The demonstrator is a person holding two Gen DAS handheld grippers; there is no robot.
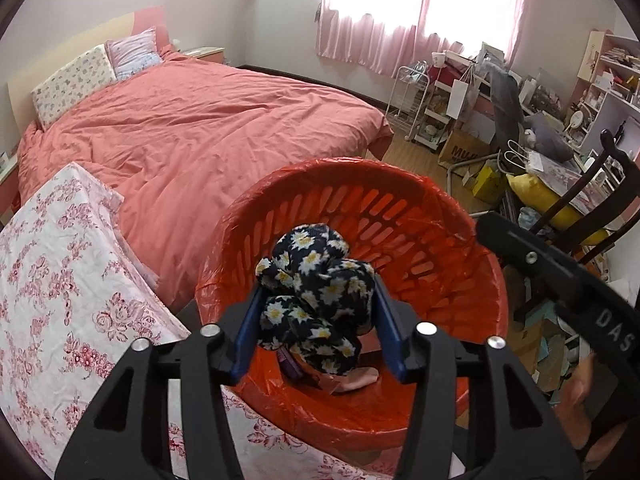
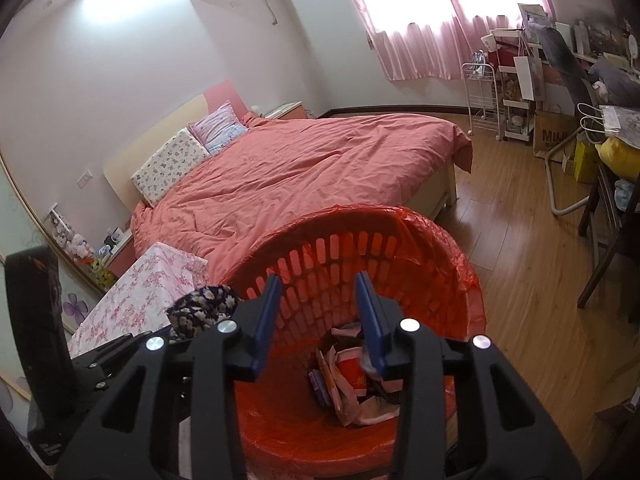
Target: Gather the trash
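My left gripper (image 1: 318, 300) is shut on a bundled dark cloth with white daisies (image 1: 316, 280) and holds it above the mouth of an orange slotted bin (image 1: 400, 208) lined with a red bag. The cloth also shows in the right wrist view (image 2: 202, 308), at the bin's left rim. My right gripper (image 2: 320, 316) is open and empty over the same bin (image 2: 440, 248). Wrappers and paper scraps (image 2: 348, 380) lie at the bin's bottom.
A bed with a salmon duvet (image 1: 208, 128) fills the left and middle. A floral pink cloth surface (image 1: 60, 288) is beside the bin. Cluttered shelves, bags and a dark chair (image 1: 580, 184) stand at the right. Wooden floor (image 2: 520, 240) lies right of the bin.
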